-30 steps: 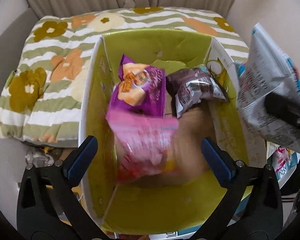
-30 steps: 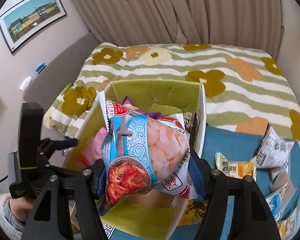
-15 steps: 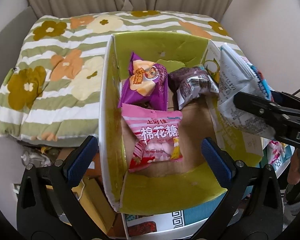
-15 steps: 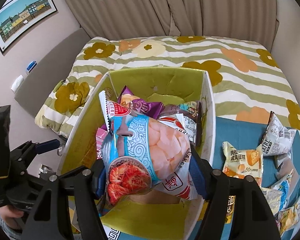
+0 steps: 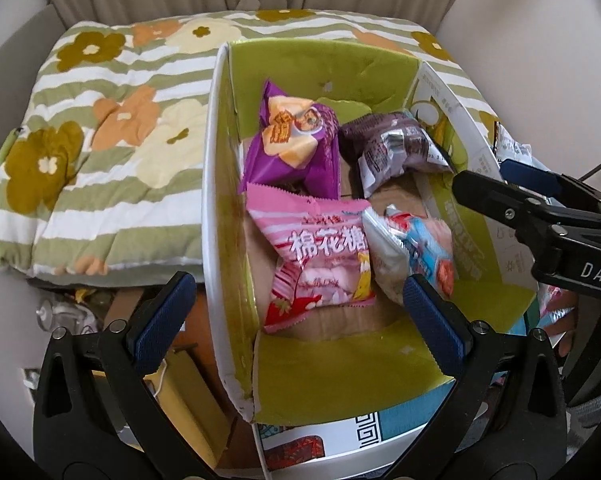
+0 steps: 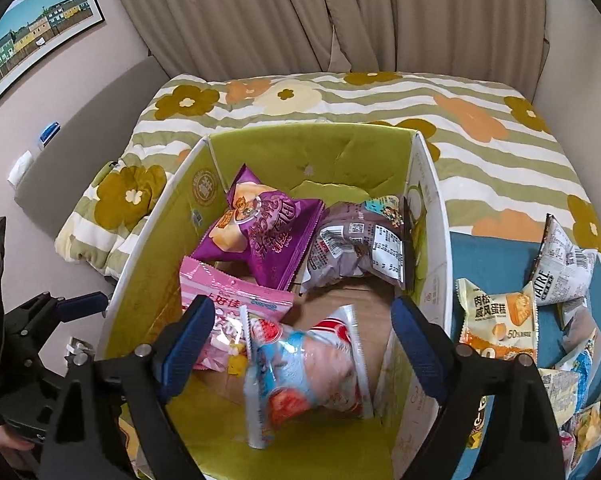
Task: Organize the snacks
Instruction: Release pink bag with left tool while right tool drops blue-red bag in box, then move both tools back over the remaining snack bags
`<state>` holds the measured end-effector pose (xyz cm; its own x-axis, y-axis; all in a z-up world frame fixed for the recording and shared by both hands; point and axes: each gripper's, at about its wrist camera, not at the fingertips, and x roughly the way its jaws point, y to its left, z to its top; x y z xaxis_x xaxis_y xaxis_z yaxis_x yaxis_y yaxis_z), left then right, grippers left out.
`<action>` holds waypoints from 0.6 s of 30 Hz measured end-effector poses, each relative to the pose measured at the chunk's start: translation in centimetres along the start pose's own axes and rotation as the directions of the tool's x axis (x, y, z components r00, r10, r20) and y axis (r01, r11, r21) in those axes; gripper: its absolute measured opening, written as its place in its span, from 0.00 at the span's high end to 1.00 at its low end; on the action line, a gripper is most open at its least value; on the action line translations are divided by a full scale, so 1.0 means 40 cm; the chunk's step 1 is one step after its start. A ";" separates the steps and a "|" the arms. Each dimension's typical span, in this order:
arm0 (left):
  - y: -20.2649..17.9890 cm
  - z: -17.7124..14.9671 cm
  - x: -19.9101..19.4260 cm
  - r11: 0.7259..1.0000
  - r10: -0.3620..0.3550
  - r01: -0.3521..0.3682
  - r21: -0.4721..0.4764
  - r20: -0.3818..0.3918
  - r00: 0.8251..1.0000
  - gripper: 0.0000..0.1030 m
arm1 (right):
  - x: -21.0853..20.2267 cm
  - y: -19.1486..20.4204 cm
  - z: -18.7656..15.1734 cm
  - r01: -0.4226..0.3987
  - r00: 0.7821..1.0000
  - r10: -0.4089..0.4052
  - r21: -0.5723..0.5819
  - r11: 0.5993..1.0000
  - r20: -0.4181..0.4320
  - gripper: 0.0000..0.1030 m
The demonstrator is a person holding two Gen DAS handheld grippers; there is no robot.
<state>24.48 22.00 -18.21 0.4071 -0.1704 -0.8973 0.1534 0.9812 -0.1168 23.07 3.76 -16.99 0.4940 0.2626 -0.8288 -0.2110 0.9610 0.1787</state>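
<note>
I'm looking past a flowered quilt (image 6: 380, 92) at the green-lined box (image 6: 340, 148); its near wall is getting cut off by my gripper frames in both views. Four packets are lying inside it: a purple one (image 6: 260, 224) and a dark brown one (image 6: 356, 244) at the far end, a pink marshmallow bag (image 5: 320, 256) in the middle, and a blue-and-red shrimp-chip bag (image 6: 304, 372) beside it, blurred, so I cannot tell whether it is resting flat. The pink bag is half hidden behind my right finger. More snacks are sitting on the blue surface (image 6: 496, 256) right of the box, too crowded at the edge to count. My right gripper (image 6: 304, 340) is hanging wide open over the chip bag, gripping nothing. My left gripper (image 5: 296, 320) is also spread wide, holding nothing
</note>
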 end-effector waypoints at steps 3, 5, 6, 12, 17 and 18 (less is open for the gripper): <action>0.002 -0.005 -0.002 1.000 -0.003 0.003 -0.005 0.001 1.000 0.01 | -0.014 0.006 -0.005 0.008 1.000 -0.008 -0.010 1.000 0.011 0.15; 0.000 -0.005 -0.012 1.000 0.001 -0.001 -0.007 0.007 1.000 0.01 | -0.025 0.006 -0.007 0.004 1.000 -0.004 -0.014 1.000 0.010 0.15; 0.000 -0.005 -0.020 1.000 0.004 -0.004 -0.010 0.015 1.000 0.01 | -0.031 0.006 -0.008 0.003 1.000 -0.003 -0.014 1.000 0.011 0.15; -0.020 0.000 -0.078 0.999 0.028 -0.027 -0.018 0.061 0.998 0.01 | -0.090 -0.004 -0.013 -0.009 0.999 0.009 -0.019 1.000 0.039 0.15; -0.072 -0.009 -0.134 0.998 0.056 -0.054 -0.020 0.103 0.993 0.01 | -0.153 -0.026 -0.021 -0.022 0.996 0.023 -0.021 1.000 0.086 0.15; -0.089 -0.012 -0.146 0.998 0.059 -0.057 -0.022 0.112 0.992 0.01 | -0.170 -0.035 -0.026 -0.022 0.995 0.024 -0.022 1.000 0.096 0.15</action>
<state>21.12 19.54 -12.77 0.5136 -0.1215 -0.8494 0.1103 0.9911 -0.0751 19.15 0.55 -12.15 0.5673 0.2924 -0.7699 -0.2401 0.9530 0.1850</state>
